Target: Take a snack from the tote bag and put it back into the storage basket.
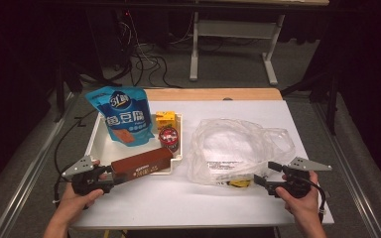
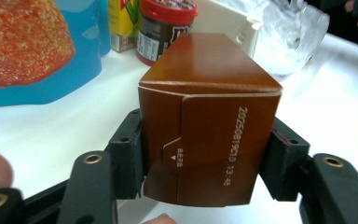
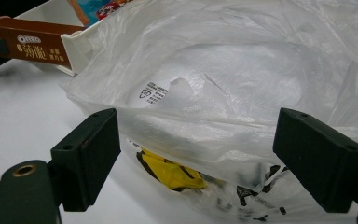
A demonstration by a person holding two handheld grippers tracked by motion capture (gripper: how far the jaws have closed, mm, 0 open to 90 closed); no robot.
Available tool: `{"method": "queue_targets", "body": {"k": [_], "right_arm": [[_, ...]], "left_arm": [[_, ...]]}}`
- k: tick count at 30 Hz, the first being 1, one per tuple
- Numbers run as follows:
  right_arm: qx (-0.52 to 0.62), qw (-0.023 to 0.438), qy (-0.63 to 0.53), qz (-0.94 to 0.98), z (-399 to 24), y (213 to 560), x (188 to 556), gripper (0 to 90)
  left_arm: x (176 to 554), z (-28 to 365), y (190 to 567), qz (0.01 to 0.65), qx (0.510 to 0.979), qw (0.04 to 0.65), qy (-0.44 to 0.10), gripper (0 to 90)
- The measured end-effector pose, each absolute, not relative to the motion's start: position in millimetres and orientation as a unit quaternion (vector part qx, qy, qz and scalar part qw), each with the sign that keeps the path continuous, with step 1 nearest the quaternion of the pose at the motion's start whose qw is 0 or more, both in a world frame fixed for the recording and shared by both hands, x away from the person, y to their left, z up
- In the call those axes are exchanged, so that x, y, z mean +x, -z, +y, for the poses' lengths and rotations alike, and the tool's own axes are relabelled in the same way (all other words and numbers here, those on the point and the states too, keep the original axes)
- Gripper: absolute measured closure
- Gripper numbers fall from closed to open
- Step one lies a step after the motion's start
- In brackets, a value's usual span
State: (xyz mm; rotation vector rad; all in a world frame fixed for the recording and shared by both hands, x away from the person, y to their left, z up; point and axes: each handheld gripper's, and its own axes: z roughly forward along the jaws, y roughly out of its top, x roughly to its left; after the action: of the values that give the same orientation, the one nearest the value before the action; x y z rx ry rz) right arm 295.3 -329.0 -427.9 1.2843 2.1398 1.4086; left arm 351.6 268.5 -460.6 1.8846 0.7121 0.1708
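A long brown carton (image 1: 141, 163) lies slanted, its far end over the front rim of the white tray (image 1: 95, 139). My left gripper (image 1: 110, 177) is shut on the carton's near end; in the left gripper view both pads (image 2: 129, 154) press the carton's (image 2: 207, 121) sides. At the right, my right gripper (image 1: 265, 173) stands open at the near edge of a crumpled clear plastic bag (image 1: 233, 144). In the right gripper view the bag (image 3: 223, 84) spreads beyond the open jaws of this gripper (image 3: 200, 154), and a yellow and black item (image 3: 168, 172) shows through the film.
The tray holds a blue snack pouch (image 1: 124, 116), a small yellow box (image 1: 164, 119) and a dark jar with a red lid (image 1: 169, 137). The white table ends close behind both hands. Cables and table legs lie on the floor beyond.
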Motion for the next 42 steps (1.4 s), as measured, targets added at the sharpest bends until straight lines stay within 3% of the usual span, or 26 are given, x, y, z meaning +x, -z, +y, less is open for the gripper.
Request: {"method": "queue_targets", "body": {"k": [4,15,18,22,27,29,31,42], "right_arm": [[0.443,0.138,-0.486,0.740,-328.1,428.1,295.3,15.1],[0.443,0.140,-0.488,0.739,-329.2,427.8,295.3,15.1],[0.444,0.139,-0.487,0.739,-329.7,428.1,295.5,15.2],[0.443,0.140,-0.487,0.740,-329.6,428.4,296.1,15.2],[0.441,0.140,-0.487,0.741,-328.3,428.4,296.3,15.2],[0.443,0.139,-0.487,0.740,-327.9,428.3,296.1,15.2],[0.443,0.139,-0.486,0.741,-327.7,428.6,296.2,15.3],[0.441,0.134,-0.484,0.744,-325.0,430.9,298.0,15.6]], "left_arm": [[350.0,269.9,457.6,0.310,0.786,0.528,-0.087,35.4],[339.3,270.9,439.1,0.344,0.755,0.543,-0.130,28.8],[330.7,267.6,434.4,0.368,0.742,0.540,-0.147,33.1],[318.9,264.2,425.9,0.386,0.715,0.562,-0.153,47.5],[310.4,254.1,422.5,0.423,0.707,0.533,-0.190,65.4],[309.5,252.7,423.6,0.434,0.705,0.531,-0.183,74.7],[309.1,249.1,424.7,0.442,0.713,0.511,-0.187,90.0],[328.1,214.8,452.3,0.467,0.746,0.449,-0.154,90.0]]}}
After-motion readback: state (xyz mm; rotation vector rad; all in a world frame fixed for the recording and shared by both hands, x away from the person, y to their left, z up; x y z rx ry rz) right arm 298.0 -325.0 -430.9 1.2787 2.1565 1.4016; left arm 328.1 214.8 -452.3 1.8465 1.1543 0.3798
